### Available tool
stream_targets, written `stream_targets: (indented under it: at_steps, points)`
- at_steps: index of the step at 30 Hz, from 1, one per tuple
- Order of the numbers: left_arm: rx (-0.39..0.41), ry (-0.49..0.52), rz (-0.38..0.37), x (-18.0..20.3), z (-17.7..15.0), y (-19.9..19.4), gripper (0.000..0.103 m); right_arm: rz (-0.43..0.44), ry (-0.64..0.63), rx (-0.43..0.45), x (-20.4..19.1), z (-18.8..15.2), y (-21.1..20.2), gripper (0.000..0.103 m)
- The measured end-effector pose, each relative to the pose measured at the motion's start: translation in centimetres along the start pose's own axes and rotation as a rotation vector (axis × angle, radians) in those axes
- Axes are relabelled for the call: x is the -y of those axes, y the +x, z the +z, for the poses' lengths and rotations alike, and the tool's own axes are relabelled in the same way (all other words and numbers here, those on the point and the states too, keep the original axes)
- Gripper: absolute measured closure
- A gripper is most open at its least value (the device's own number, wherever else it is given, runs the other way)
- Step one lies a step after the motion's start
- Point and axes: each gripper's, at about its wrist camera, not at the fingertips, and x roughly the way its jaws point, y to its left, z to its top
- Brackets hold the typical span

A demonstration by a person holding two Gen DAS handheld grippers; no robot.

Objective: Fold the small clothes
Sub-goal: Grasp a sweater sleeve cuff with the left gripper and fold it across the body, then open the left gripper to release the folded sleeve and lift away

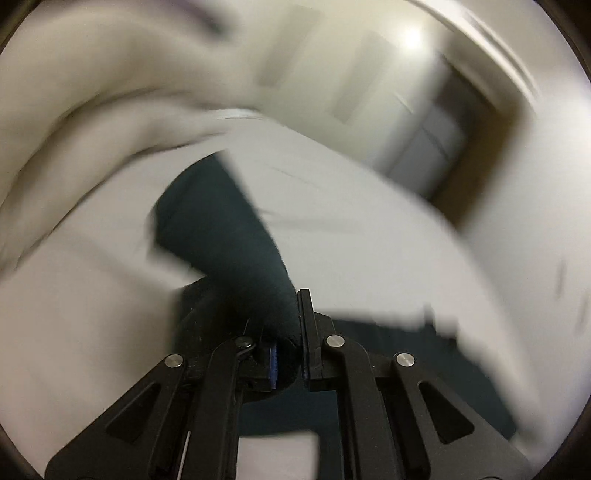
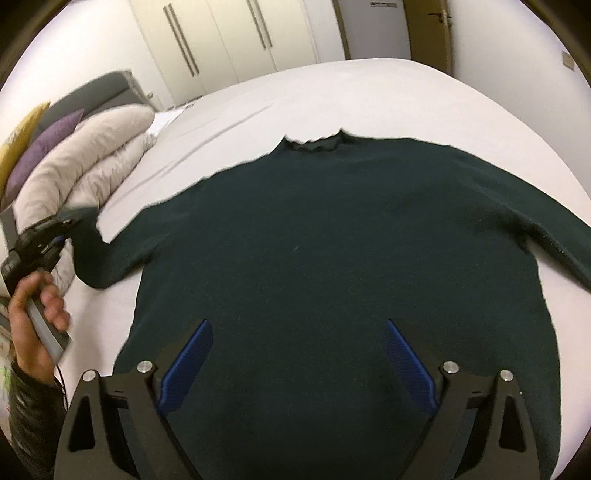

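A dark green sweater lies flat on the white bed, collar at the far side and both sleeves spread out. My right gripper hovers over the sweater's lower body, open, with nothing between its blue pads. At the left, a hand holds my left gripper, which is shut on the end of the left sleeve and lifts it off the sheet. In the blurred left wrist view that sleeve runs out from between the jaws of the left gripper.
A folded beige duvet and purple and yellow pillows lie at the bed's left end. White wardrobe doors and a wooden door stand beyond the bed. Bare sheet shows around the sweater.
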Motion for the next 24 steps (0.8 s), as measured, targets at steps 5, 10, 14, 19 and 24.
stream_targets:
  at_steps: [5, 10, 14, 19, 24]
  points:
    - [-0.137, 0.448, 0.059, 10.0, -7.9, 4.3, 0.096, 0.069, 0.070, 0.030, 2.8, 3.2, 0.0, 0.007]
    - [-0.148, 0.552, 0.121, 11.4, -10.7, 5.0, 0.096, 0.236, 0.128, -0.063, 2.9, 6.8, 3.6, 0.007]
    - [-0.145, 0.576, 0.136, 12.3, -12.0, 4.7, 0.096, 0.423, 0.232, -0.168, 1.4, 9.1, 8.4, 0.011]
    - [-0.126, 0.582, 0.143, 11.9, -11.4, 4.7, 0.096, 0.534, 0.332, -0.348, -2.1, 10.7, 15.1, 0.020]
    - [-0.119, 0.576, 0.141, 12.1, -11.4, 4.3, 0.096, 0.629, 0.355, -0.454, -5.2, 10.7, 18.7, 0.041]
